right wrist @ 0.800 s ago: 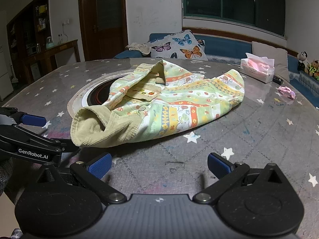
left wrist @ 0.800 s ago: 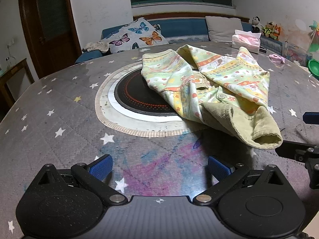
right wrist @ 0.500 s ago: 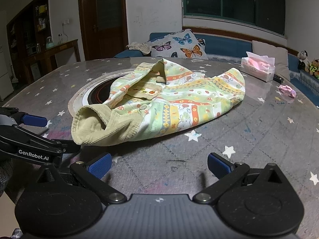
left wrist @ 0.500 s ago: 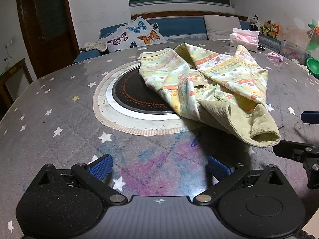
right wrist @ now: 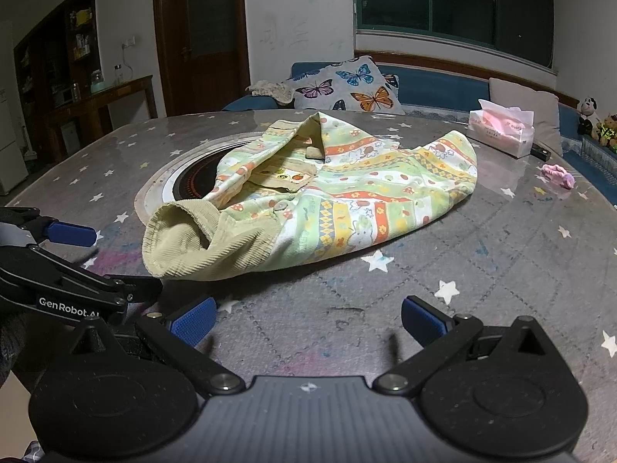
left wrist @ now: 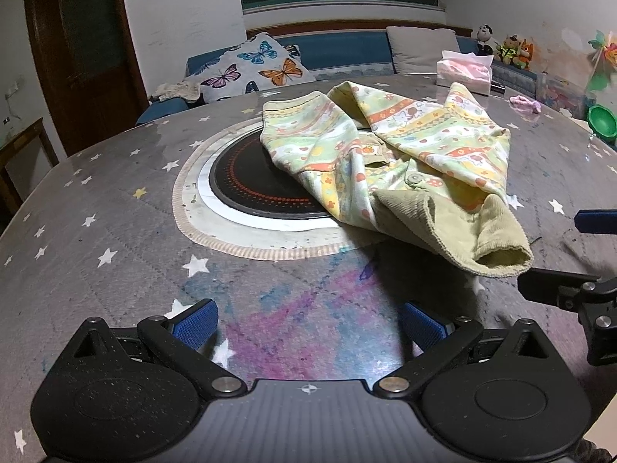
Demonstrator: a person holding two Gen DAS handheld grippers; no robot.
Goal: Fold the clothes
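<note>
A small patterned green-yellow garment (left wrist: 389, 162) with a tan corduroy lining lies crumpled on the round star-print table (left wrist: 96, 208), partly over the black centre disc (left wrist: 250, 181). It also shows in the right wrist view (right wrist: 347, 196), with its corduroy cuff (right wrist: 177, 243) nearest the camera. My left gripper (left wrist: 308, 324) is open and empty, low over the table in front of the garment. My right gripper (right wrist: 308, 322) is open and empty, just short of the garment's near edge. Each gripper shows at the edge of the other's view.
A pink tissue box (right wrist: 501, 131) and a small pink cloth (right wrist: 559, 175) sit at the table's far right. A green bowl (left wrist: 601, 119) is at the right edge. A blue sofa with a butterfly cushion (left wrist: 254, 69) stands behind the table.
Both grippers have drifted slightly toward the garment, which looks a little nearer. The garment itself has not moved. Both stay open.
</note>
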